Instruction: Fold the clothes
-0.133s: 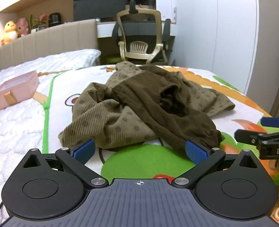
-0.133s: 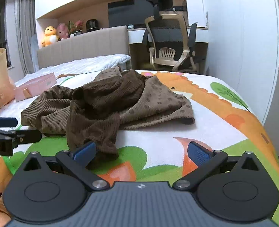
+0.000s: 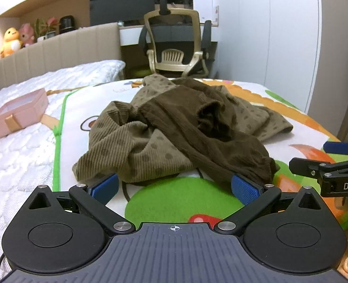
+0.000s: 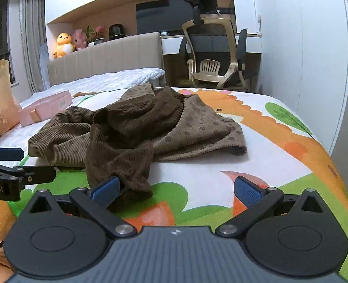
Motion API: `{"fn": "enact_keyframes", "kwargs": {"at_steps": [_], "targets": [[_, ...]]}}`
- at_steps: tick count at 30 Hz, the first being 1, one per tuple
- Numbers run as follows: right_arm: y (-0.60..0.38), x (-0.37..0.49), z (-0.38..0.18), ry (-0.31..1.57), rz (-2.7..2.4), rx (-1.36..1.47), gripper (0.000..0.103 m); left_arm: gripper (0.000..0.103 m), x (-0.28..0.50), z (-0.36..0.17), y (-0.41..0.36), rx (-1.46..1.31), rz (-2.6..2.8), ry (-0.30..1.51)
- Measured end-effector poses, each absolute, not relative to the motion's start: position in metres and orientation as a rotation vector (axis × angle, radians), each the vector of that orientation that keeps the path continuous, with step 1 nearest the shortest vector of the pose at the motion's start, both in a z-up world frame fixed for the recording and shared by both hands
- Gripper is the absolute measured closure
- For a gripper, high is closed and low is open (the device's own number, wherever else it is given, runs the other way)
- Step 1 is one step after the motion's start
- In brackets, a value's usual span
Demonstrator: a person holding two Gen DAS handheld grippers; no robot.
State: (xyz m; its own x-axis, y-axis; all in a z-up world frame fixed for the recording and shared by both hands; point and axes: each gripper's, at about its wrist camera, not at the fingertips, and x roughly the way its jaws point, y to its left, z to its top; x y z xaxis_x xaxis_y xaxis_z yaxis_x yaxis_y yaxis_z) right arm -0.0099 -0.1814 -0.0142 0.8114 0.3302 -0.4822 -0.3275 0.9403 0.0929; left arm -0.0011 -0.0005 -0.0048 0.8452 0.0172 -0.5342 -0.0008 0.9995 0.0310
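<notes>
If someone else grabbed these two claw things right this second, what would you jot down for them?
Left gripper: open, empty, low over the bed just short of the clothes.
Right gripper: open, empty; its left pad is at the dark garment's near end, not clamping it.
Brown clothes: one crumpled heap on the cartoon-print sheet, a dark ribbed piece lying over a lighter dotted one.
Pink box sits aside on the white quilt.
Done: nothing folded.
Left: separate, spread flat, fold.
</notes>
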Motion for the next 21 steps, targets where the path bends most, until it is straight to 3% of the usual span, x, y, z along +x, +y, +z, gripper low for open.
{"fn": "enact_keyframes", "kwargs": {"at_steps": [21], "targets": [[-0.1739,-0.0085,-0.0205,0.560,0.355,-0.014,0.000,0.000,0.0073,-0.0093,-0.0021,0.030,0.010,0.653]]}}
